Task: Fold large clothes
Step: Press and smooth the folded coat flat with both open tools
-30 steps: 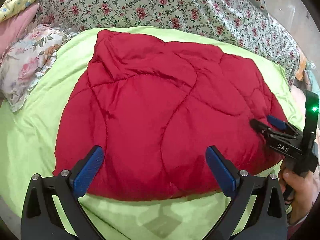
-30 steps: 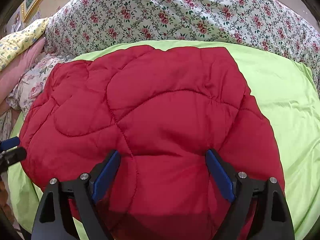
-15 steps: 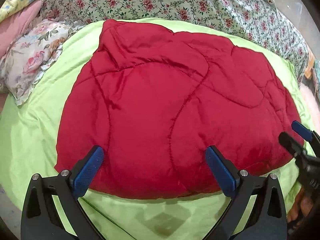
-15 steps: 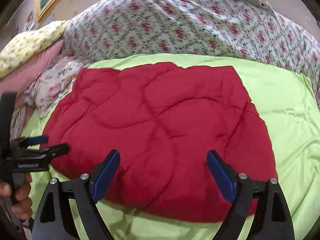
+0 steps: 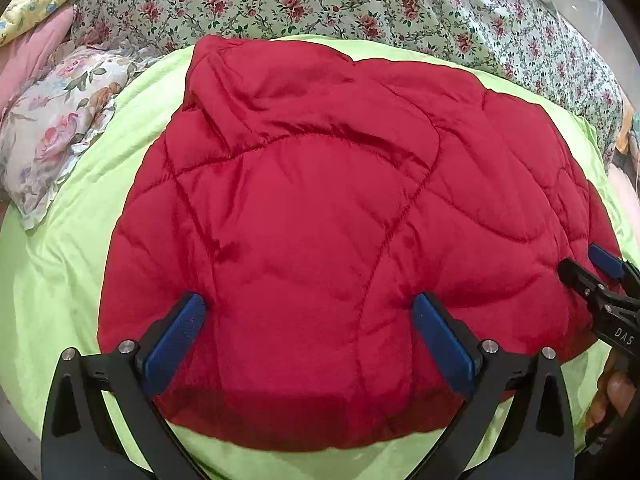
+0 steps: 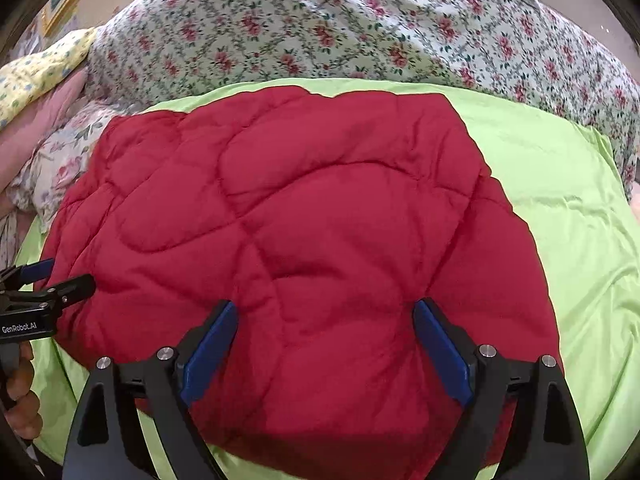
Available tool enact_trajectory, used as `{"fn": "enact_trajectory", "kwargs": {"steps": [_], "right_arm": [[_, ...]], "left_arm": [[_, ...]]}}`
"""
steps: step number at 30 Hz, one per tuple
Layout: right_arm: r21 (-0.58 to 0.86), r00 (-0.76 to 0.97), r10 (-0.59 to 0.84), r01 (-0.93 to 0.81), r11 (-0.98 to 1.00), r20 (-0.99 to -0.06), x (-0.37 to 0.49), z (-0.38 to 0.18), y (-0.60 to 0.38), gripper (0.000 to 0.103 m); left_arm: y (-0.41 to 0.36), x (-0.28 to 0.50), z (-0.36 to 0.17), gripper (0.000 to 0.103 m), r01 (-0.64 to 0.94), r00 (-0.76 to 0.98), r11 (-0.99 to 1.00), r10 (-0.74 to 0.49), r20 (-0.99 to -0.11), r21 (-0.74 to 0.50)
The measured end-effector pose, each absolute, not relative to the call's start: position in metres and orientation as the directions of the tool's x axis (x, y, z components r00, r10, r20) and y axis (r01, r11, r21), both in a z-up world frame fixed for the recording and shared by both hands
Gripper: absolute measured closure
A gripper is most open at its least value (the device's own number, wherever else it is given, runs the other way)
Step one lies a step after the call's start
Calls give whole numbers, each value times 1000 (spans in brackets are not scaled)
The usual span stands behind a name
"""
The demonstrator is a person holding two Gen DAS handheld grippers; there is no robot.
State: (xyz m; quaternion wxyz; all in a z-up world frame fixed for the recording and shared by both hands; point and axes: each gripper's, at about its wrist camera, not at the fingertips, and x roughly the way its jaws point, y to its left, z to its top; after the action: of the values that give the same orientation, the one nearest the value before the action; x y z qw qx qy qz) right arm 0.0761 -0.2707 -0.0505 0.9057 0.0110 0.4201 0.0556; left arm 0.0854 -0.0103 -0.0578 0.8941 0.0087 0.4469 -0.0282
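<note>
Across the bed, a lime-green sheet [image 5: 72,248] covers the mattress, and behind it a rose-patterned floral cover [image 5: 360,4] is heaped along the far side. On the middle of the green sheet lies the red quilted garment [image 5: 328,232], spread flat and puffy, its curved stitch lines running across the padding; its near hem reaches almost to the front edge of the bed, and a bare strip of green shows all round it. To the left of it, near the far corner, rests a pale flowered pillow [image 5: 52,136], with a pink cloth [image 5: 36,52] and a yellow patterned cloth [image 5: 28,0] above that. The left gripper [image 5: 308,320] hangs over the near left part of the garment with its blue pads spread wide and nothing between them but the fabric below; whether the tips touch the padding cannot be told. The right gripper [image 6: 324,320] hangs over the near right part in the same way, its jaws wide apart and gripping nothing. Each tool appears at the edge of the other's view, next to the garment's side edge, held by the person's fingers [image 6: 20,400].
</note>
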Motion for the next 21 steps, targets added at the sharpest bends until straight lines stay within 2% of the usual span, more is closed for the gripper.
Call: {"fn": "enact_trajectory", "kwargs": {"steps": [9, 17, 21], "right_arm": [[90, 634, 124, -86, 992, -763, 84, -54, -277, 9], [117, 656, 140, -80, 990, -741, 88, -32, -280, 12], [113, 637, 135, -76, 991, -759, 105, -38, -285, 10]], "left_arm": [[-4, 102, -60, 0, 55, 595, 998, -58, -802, -32], [-4, 106, -62, 0, 53, 593, 998, -52, -804, -25], [-3, 106, -62, 0, 56, 593, 998, -54, -804, -26]]}}
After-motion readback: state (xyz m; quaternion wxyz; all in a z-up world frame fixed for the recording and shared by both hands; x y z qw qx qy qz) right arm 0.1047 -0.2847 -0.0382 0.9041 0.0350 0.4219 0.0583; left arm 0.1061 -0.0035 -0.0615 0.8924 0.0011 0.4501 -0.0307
